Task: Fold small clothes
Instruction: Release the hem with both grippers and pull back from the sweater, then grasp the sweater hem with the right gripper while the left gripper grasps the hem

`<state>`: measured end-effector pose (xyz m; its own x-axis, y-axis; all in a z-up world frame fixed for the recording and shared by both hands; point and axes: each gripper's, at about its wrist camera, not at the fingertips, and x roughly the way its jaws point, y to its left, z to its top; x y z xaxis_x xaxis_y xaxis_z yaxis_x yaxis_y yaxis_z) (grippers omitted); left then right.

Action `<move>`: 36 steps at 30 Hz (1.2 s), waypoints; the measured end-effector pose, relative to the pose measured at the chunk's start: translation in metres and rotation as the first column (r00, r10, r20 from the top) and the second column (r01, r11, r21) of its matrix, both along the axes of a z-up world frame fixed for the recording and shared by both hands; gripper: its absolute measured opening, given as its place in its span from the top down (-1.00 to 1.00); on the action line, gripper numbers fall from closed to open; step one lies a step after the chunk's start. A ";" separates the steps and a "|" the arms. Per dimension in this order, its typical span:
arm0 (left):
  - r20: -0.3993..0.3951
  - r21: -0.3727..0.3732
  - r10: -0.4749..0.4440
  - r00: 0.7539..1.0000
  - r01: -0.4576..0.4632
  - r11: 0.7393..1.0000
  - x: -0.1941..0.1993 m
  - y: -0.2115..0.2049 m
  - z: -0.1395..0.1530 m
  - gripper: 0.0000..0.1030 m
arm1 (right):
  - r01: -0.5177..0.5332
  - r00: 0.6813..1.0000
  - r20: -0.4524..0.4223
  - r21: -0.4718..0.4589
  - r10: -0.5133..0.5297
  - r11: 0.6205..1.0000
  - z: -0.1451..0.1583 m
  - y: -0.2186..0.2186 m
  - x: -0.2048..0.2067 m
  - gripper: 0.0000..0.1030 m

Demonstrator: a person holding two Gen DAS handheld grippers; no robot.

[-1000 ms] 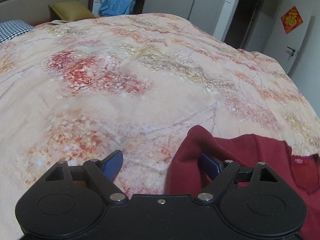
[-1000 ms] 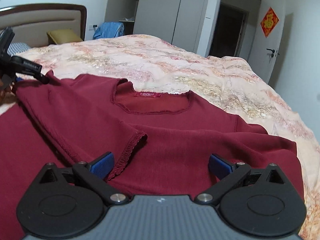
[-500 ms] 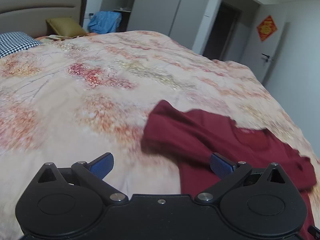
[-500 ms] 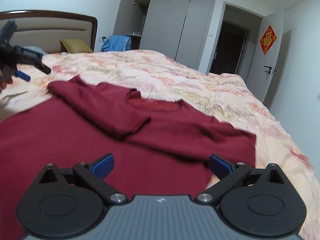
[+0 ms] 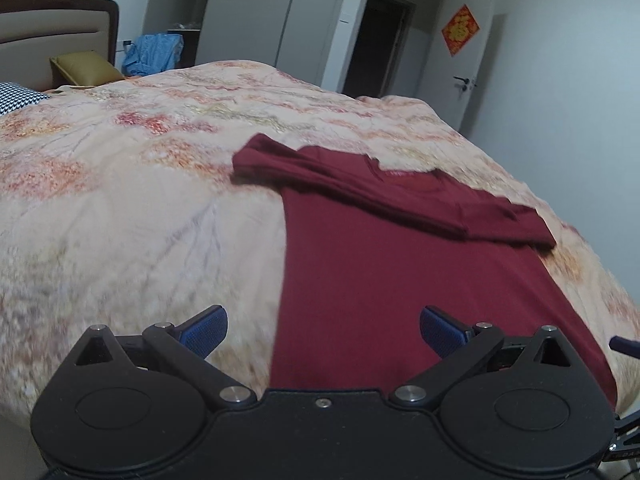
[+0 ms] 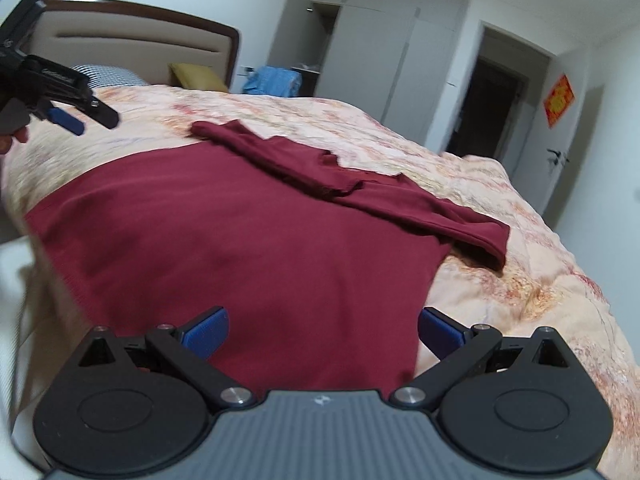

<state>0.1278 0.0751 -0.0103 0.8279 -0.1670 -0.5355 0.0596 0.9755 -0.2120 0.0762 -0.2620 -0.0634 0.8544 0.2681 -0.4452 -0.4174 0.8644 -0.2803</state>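
A dark red top (image 5: 400, 264) lies flat on the floral bedspread (image 5: 120, 200), both sleeves folded in across the chest near the neckline. It fills the middle of the right wrist view (image 6: 248, 240). My left gripper (image 5: 322, 330) is open and empty, above the top's lower left edge. My right gripper (image 6: 322, 330) is open and empty, above the top's lower right part. The left gripper also shows at the far left of the right wrist view (image 6: 68, 116), held off the cloth.
The bed's headboard (image 6: 132, 40) stands at the far end with a yellow cushion (image 5: 86, 66) and a checked pillow (image 5: 16, 96). A blue garment (image 5: 154, 52) lies beyond the bed. Wardrobe doors, a dark doorway (image 5: 380, 44) and a white door stand behind.
Both grippers have pulled back from the collar area toward the hem end of the top. The left gripper has let go of the left sleeve, which now lies folded across the chest.
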 end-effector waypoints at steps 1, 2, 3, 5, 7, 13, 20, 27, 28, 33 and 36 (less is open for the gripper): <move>0.000 0.007 -0.020 1.000 0.020 1.000 -0.007 -0.004 -0.004 -0.99 | -0.008 1.000 -0.004 -0.008 0.008 1.000 -0.004 0.002 -0.005 -1.00; 0.004 0.013 -0.036 0.999 0.036 0.999 -0.014 -0.007 -0.008 -0.99 | -0.015 1.000 -0.010 -0.017 0.015 1.000 -0.008 0.005 -0.010 -1.00; 0.008 0.017 -0.043 0.999 0.042 0.999 -0.020 -0.011 -0.010 -0.99 | -0.021 1.000 -0.017 -0.026 0.021 0.999 -0.012 0.008 -0.014 -1.00; 0.007 0.021 -0.055 0.998 0.054 0.998 -0.031 -0.017 -0.015 -0.99 | -0.036 0.999 -0.008 -0.079 0.036 0.996 -0.017 0.016 -0.024 -1.00; -0.010 0.031 -0.067 0.998 0.067 0.997 -0.040 -0.023 -0.020 -0.99 | -0.052 0.998 0.027 -0.137 0.056 0.989 -0.019 0.024 -0.034 -1.00; -0.095 0.085 -0.043 0.995 0.052 0.995 -0.050 -0.036 -0.028 -0.99 | -0.118 0.991 0.020 -0.329 0.132 0.937 -0.036 0.052 -0.043 -1.00; -0.111 0.103 -0.038 0.993 0.049 0.993 -0.048 -0.043 -0.027 -0.99 | -0.092 0.967 0.146 -0.565 0.209 0.820 -0.073 0.081 -0.055 -0.99; -0.119 0.095 -0.057 0.991 0.069 0.993 -0.045 -0.048 -0.023 -0.99 | -0.096 0.965 0.158 -0.531 0.209 0.842 -0.071 0.080 -0.050 -0.32; -0.125 0.086 -0.061 0.990 0.072 0.994 -0.045 -0.047 -0.023 -0.99 | -0.118 0.967 0.133 -0.518 0.216 0.847 -0.066 0.078 -0.048 -0.15; -0.115 0.080 -0.096 0.989 0.106 0.991 -0.049 -0.048 -0.020 -0.99 | -0.220 0.969 0.022 -0.359 0.245 0.907 -0.036 0.070 -0.039 0.65; -0.020 -0.017 -0.194 0.981 0.194 0.981 -0.062 -0.041 -0.016 -0.98 | -0.240 0.971 -0.065 -0.183 0.232 0.953 -0.007 0.060 -0.021 0.70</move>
<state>0.0658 0.0337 -0.0266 0.7671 -0.3315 -0.5492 0.2428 0.9425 -0.2296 0.0547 -0.2025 -0.0701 0.7561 0.3680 -0.5411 -0.6182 0.6731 -0.4060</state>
